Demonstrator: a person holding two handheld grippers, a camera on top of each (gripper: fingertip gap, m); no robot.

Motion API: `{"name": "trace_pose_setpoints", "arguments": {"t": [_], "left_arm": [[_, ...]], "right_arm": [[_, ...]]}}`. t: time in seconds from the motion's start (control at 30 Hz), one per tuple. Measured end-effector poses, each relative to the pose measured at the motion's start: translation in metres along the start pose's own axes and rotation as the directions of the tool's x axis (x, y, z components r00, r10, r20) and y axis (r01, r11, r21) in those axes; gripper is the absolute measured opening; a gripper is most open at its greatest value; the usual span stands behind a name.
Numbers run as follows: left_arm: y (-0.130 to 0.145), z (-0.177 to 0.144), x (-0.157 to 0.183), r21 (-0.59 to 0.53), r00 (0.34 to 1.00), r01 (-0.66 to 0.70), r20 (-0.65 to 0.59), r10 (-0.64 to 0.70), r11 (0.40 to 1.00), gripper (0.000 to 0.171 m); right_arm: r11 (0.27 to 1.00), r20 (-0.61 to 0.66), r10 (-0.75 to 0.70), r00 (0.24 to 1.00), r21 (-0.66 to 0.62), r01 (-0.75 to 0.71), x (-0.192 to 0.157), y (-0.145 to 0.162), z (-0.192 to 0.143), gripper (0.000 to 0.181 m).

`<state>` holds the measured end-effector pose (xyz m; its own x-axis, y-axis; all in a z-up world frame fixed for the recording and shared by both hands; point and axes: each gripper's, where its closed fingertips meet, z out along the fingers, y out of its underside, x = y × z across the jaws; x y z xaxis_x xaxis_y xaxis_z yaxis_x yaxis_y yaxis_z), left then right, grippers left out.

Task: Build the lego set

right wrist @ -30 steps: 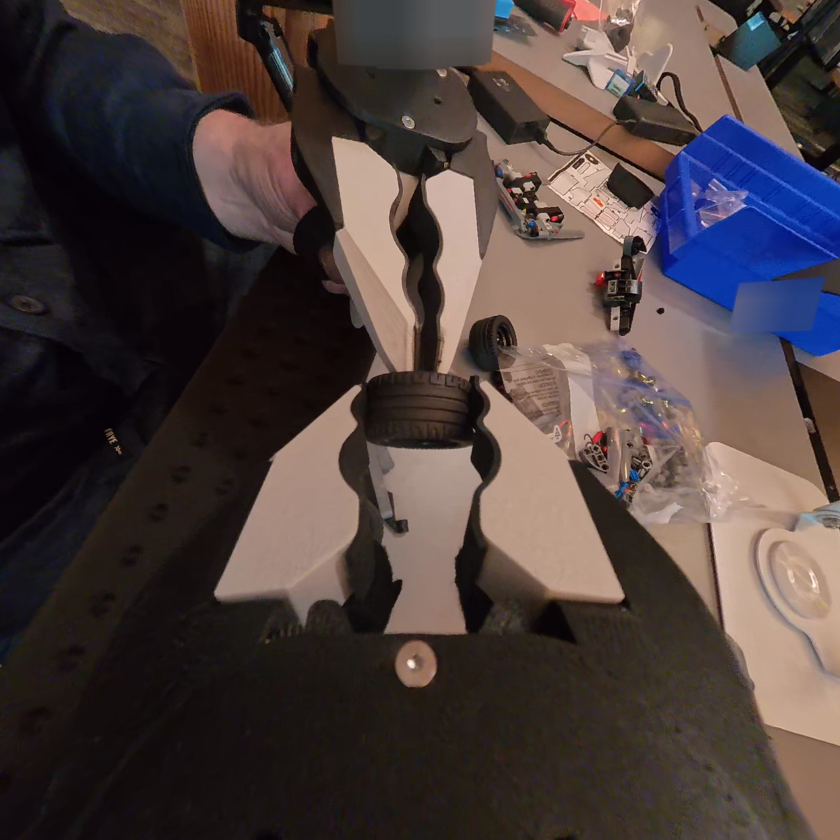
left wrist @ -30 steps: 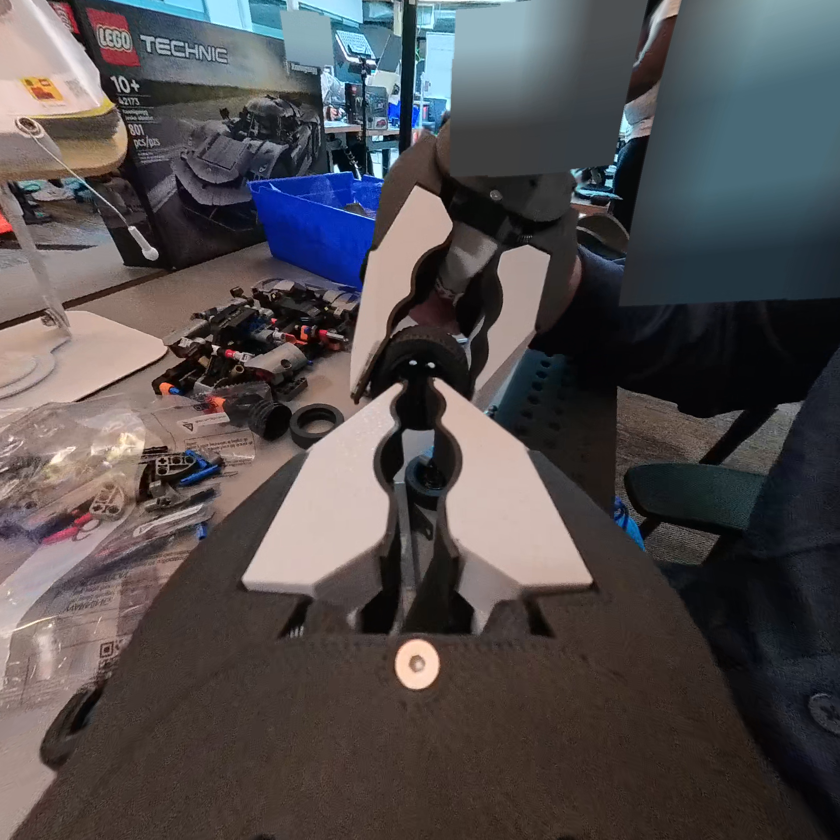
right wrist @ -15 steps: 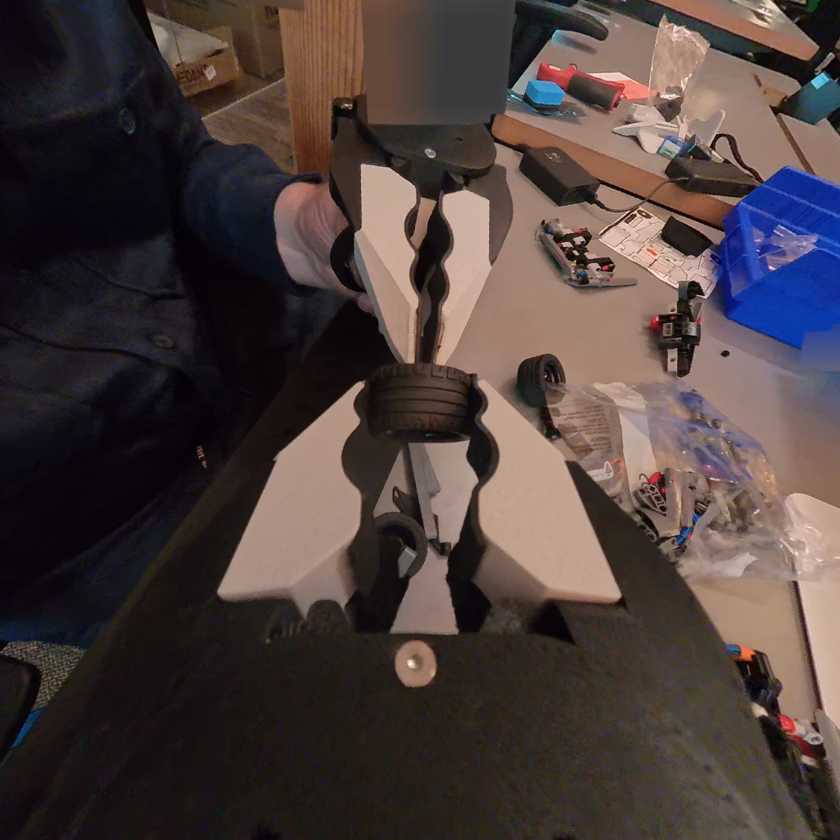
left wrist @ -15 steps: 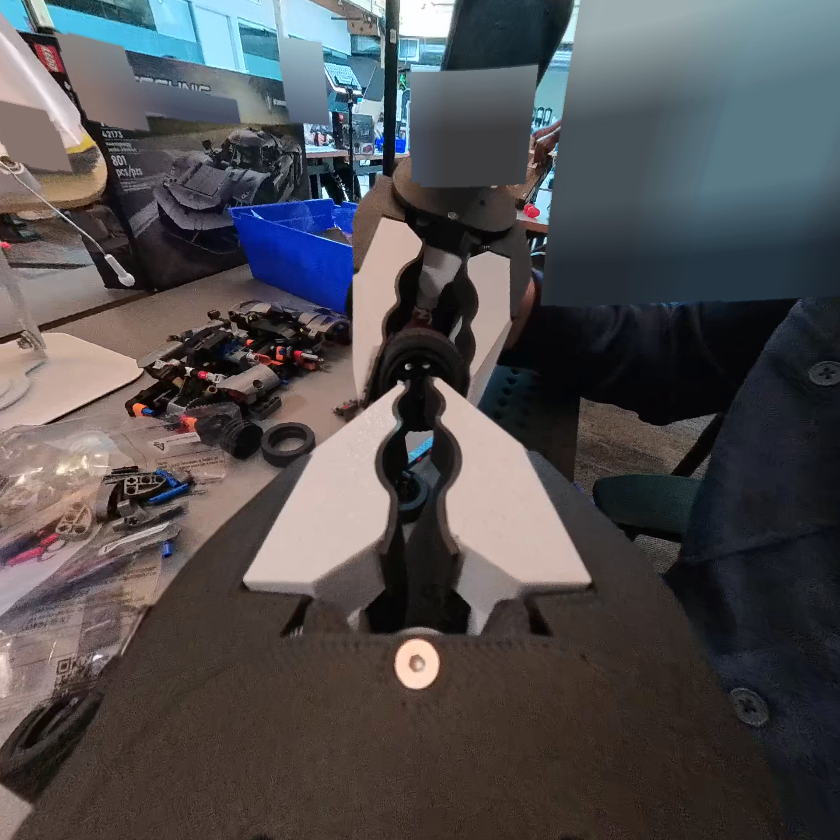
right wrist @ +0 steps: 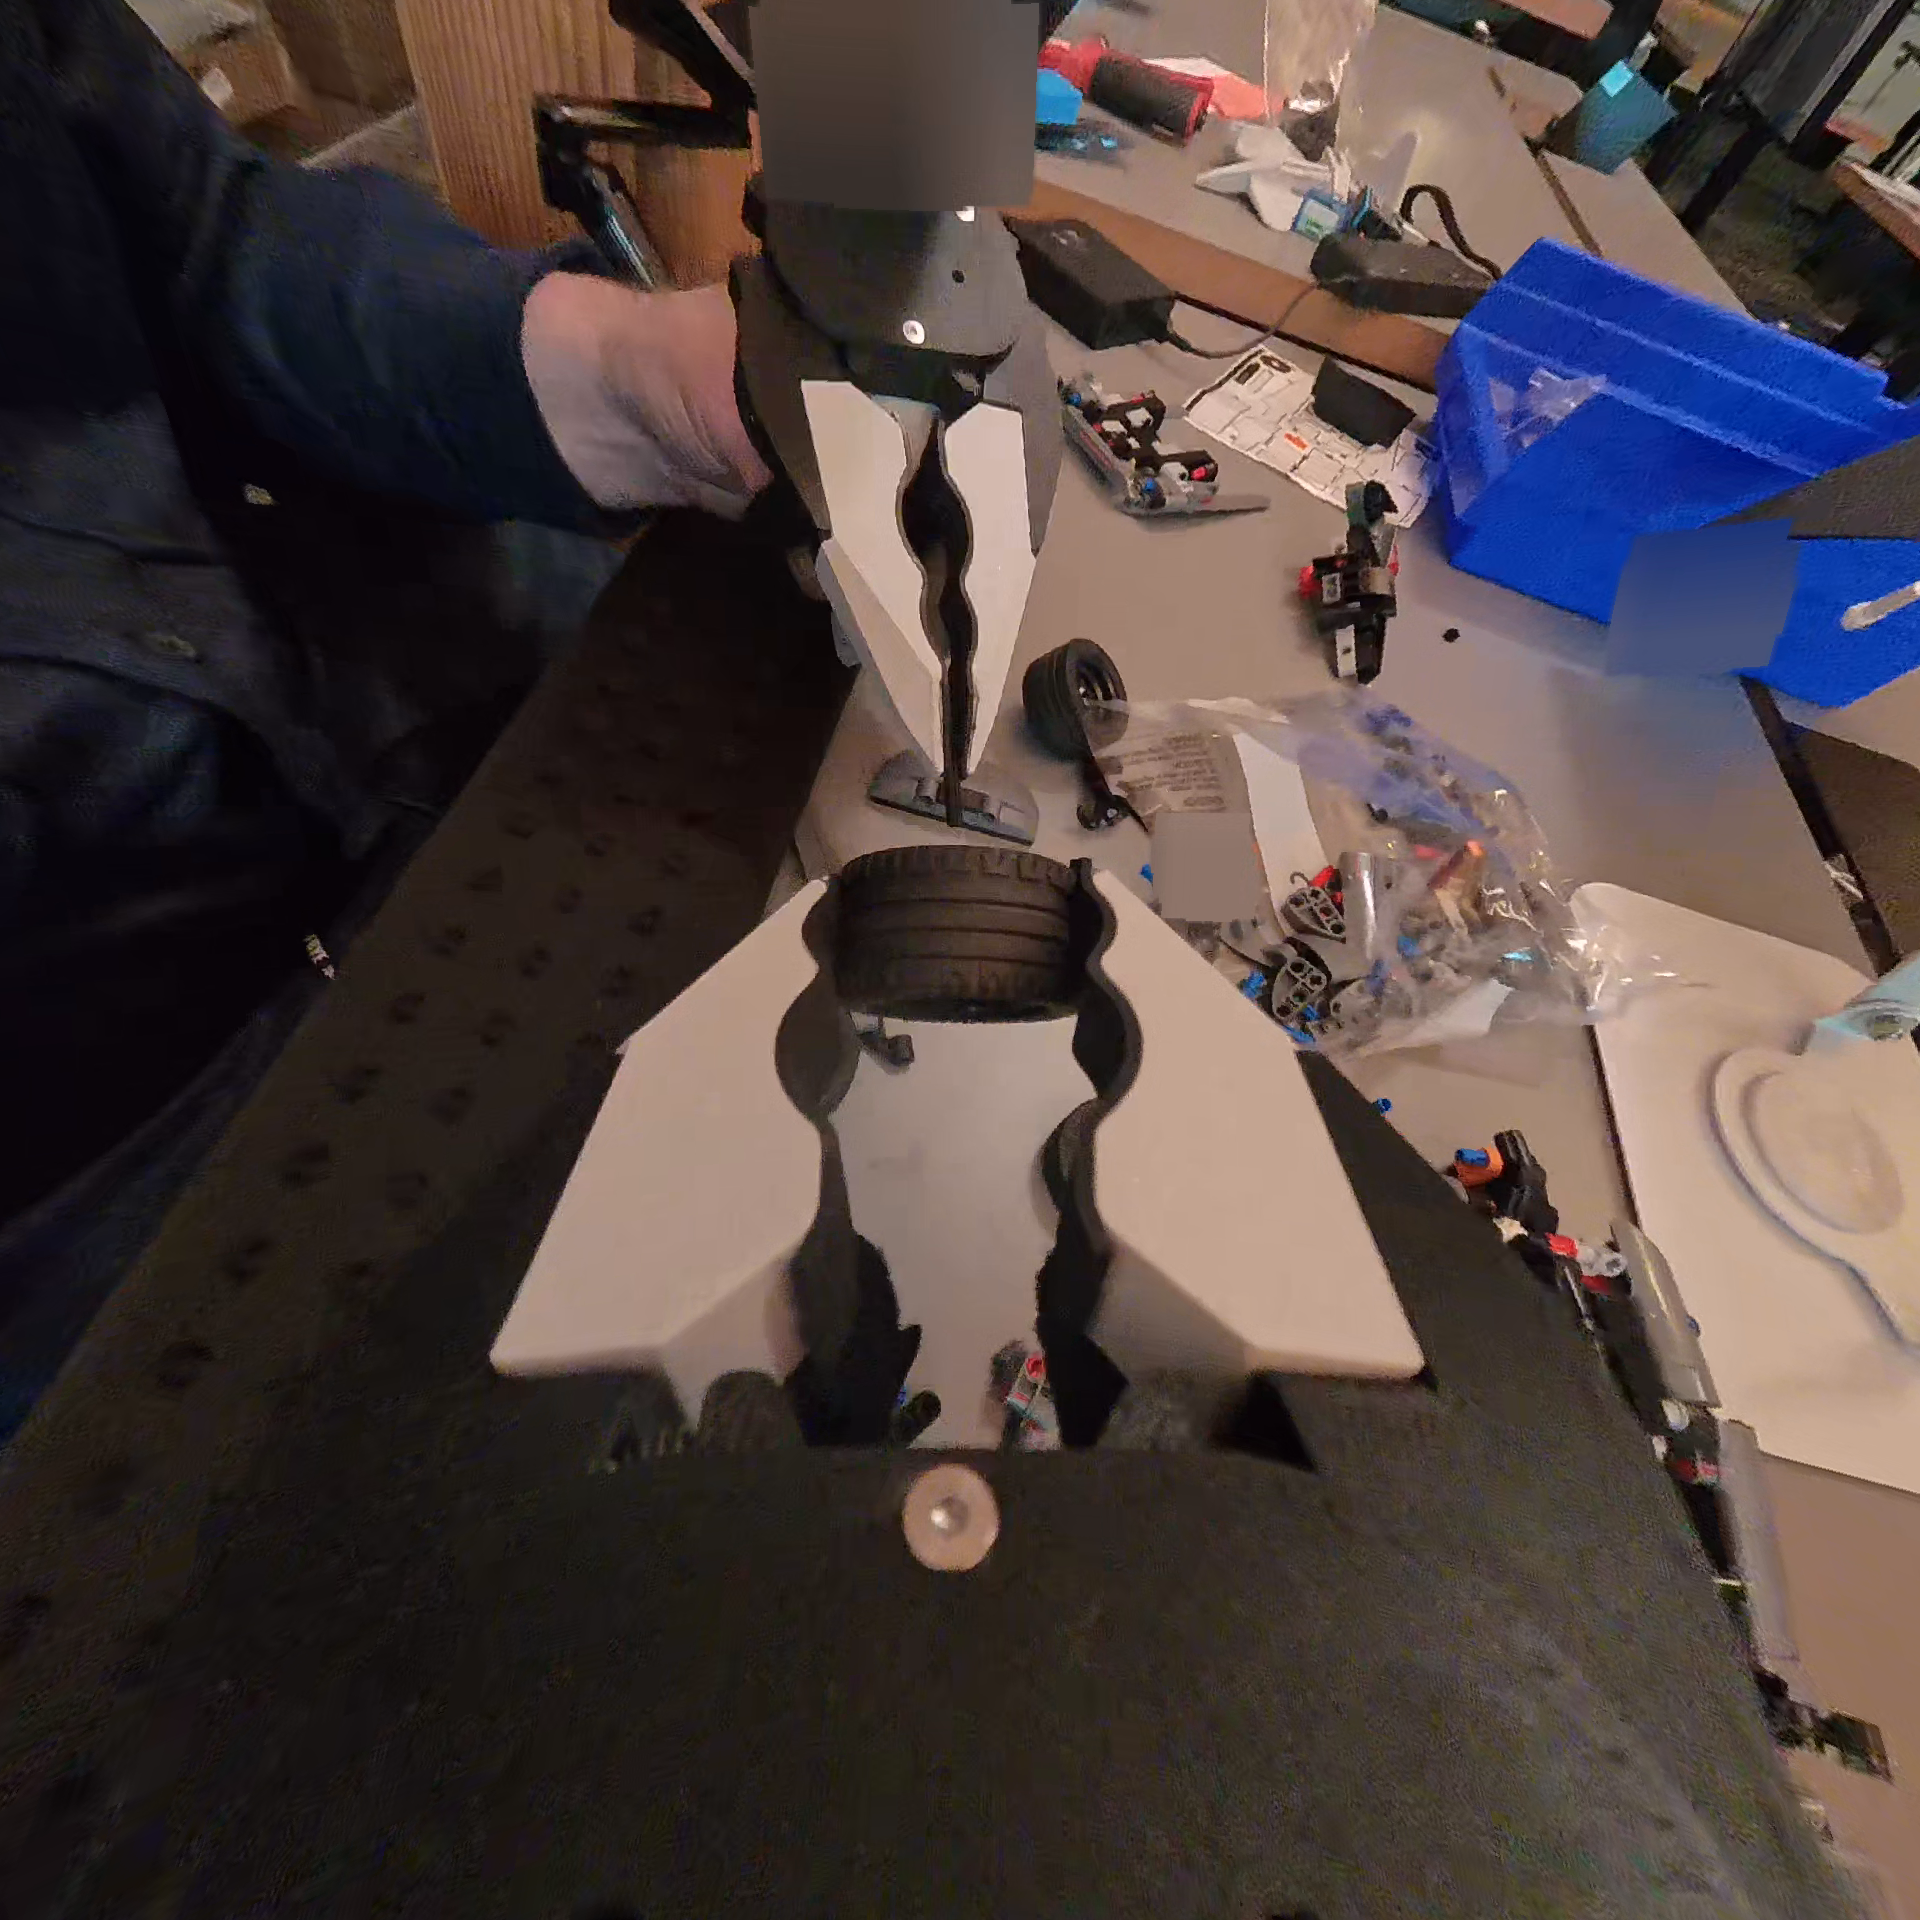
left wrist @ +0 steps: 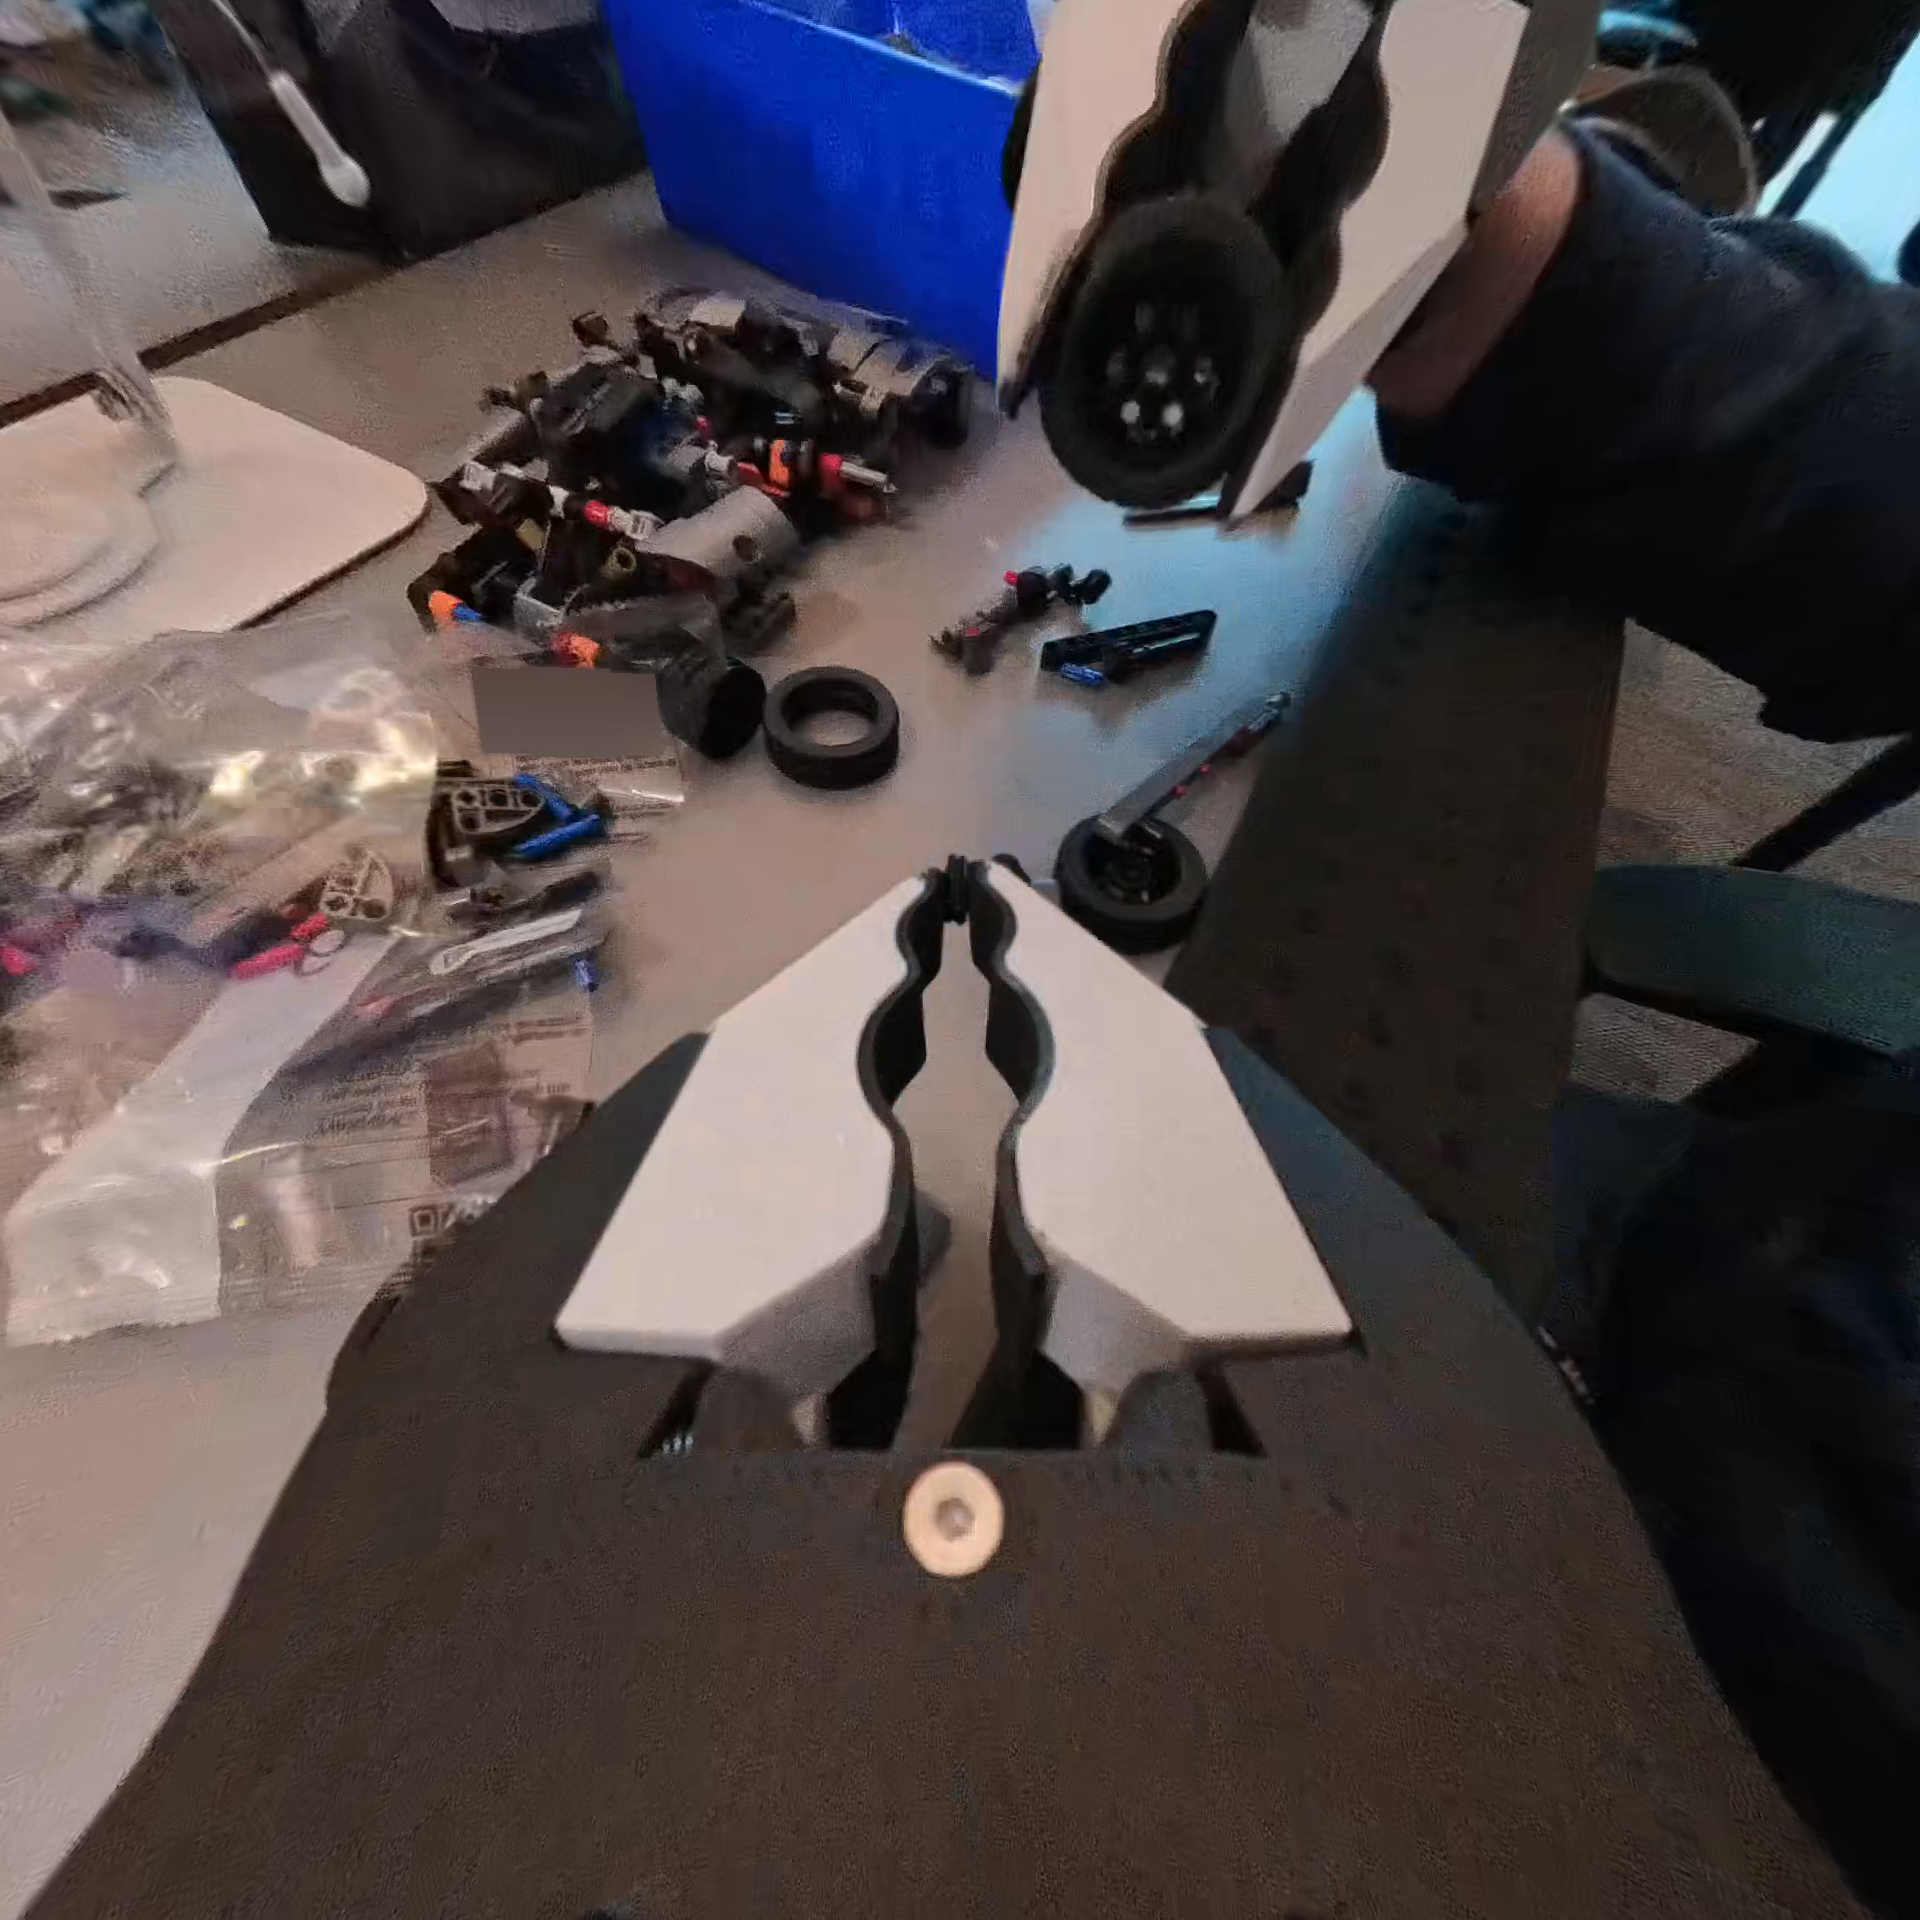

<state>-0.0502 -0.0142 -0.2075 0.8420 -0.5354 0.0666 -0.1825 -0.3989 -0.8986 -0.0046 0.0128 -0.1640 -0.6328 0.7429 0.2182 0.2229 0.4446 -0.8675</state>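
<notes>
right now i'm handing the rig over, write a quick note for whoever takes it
Left gripper: shut on a thin black part, low over the table.
Right gripper: shut on a wheel, held off the table.
On the table: part-built car, second wheel, bare tyre, bag of parts.
Done: car partly assembled.
Left: the held wheel is not on the car; probably fit it, then the loose parts.
</notes>
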Motion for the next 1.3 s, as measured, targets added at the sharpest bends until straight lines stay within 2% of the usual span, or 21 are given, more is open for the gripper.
{"name": "trace_pose_setpoints", "arguments": {"t": [0.07, 0.13, 0.2, 0.27, 0.33, 0.47, 0.6, 0.77, 0.87, 0.9, 1.0, 1.07, 1.17, 1.3], "left_arm": [[-0.002, 0.003, -0.003, -0.018, 1.0, -0.01, 0.013, 0.01, 1.0, 0.002], [-0.003, 0.008, -0.005, -0.037, 0.999, 0.037, 0.0, -0.037, 0.999, 0.021], [0.005, 0.014, -0.009, -0.103, 0.999, 0.018, 0.03, -0.015, 0.995, 0.028], [0.007, 0.016, -0.009, -0.123, 0.999, -0.002, 0.039, 0.007, 0.992, 0.037], [0.004, 0.014, -0.011, -0.105, 0.999, 0.008, 0.049, -0.002, 0.994, 0.046], [-0.022, 0.008, 0.002, 0.031, 0.999, 0.014, -0.03, -0.013, 0.999, 0.046], [-0.052, -0.001, 0.019, 0.179, 0.995, 0.017, -0.1, 0.001, 0.984, 0.043], [-0.049, 0.007, 0.021, 0.151, 0.988, 0.09, -0.14, -0.069, 0.984, 0.048], [-0.047, 0.002, 0.013, 0.183, 0.973, 0.182, -0.178, -0.15, 0.966, 0.034], [-0.047, 0.001, 0.012, 0.195, 0.968, 0.201, -0.189, -0.164, 0.96, 0.024], [-0.045, 0.002, 0.022, 0.184, 0.939, 0.246, -0.289, -0.187, 0.952, 0.02], [-0.05, -0.002, 0.021, 0.233, 0.938, 0.255, -0.296, -0.182, 0.938, 0.009], [-0.058, -0.014, 0.02, 0.275, 0.911, 0.303, -0.365, -0.192, 0.912, 0.007], [-0.053, -0.015, 0.014, 0.252, 0.901, 0.322, -0.378, -0.213, 0.912, 0.006]], "right_arm": [[1.0, 0.008, 0.017, 1.0, -0.006, -0.017, 0.0, 0.004, 0.002, 0.041], [0.999, 0.014, 0.034, 0.999, -0.005, -0.034, 0.001, 0.007, 0.002, 0.042], [0.999, 0.028, 0.052, 0.998, 0.004, -0.052, 0.001, 0.007, 0.001, 0.042], [0.999, 0.028, 0.053, 0.998, 0.01, -0.053, 0.001, 0.007, 0.003, 0.042], [0.998, 0.024, 0.048, 0.999, 0.026, -0.048, 0.001, 0.003, 0.005, 0.043], [1.0, -0.026, 0.005, 1.0, 0.013, -0.005, 0.004, -0.007, 0.015, 0.045], [0.974, -0.198, -0.128, 0.972, -0.211, 0.085, 0.02, 0.002, 0.032, 0.045], [0.889, -0.255, -0.317, 0.913, -0.415, 0.193, 0.021, 0.004, 0.056, 0.047], [0.861, -0.263, -0.392, 0.882, -0.443, 0.25, 0.019, -0.002, 0.062, 0.047], [0.857, -0.265, -0.412, 0.872, -0.439, 0.271, 0.017, -0.006, 0.064, 0.047], [0.866, -0.263, -0.431, 0.863, -0.389, 0.315, 0.009, -0.02, 0.071, 0.044], [0.873, -0.271, -0.427, 0.863, -0.373, 0.315, 0.01, -0.024, 0.067, 0.046], [0.94, -0.269, -0.296, 0.917, -0.251, 0.229, 0.012, -0.029, 0.05, 0.053], [0.993, -0.165, -0.057, 0.985, -0.109, 0.039, 0.013, -0.016, 0.025, 0.053]]}}
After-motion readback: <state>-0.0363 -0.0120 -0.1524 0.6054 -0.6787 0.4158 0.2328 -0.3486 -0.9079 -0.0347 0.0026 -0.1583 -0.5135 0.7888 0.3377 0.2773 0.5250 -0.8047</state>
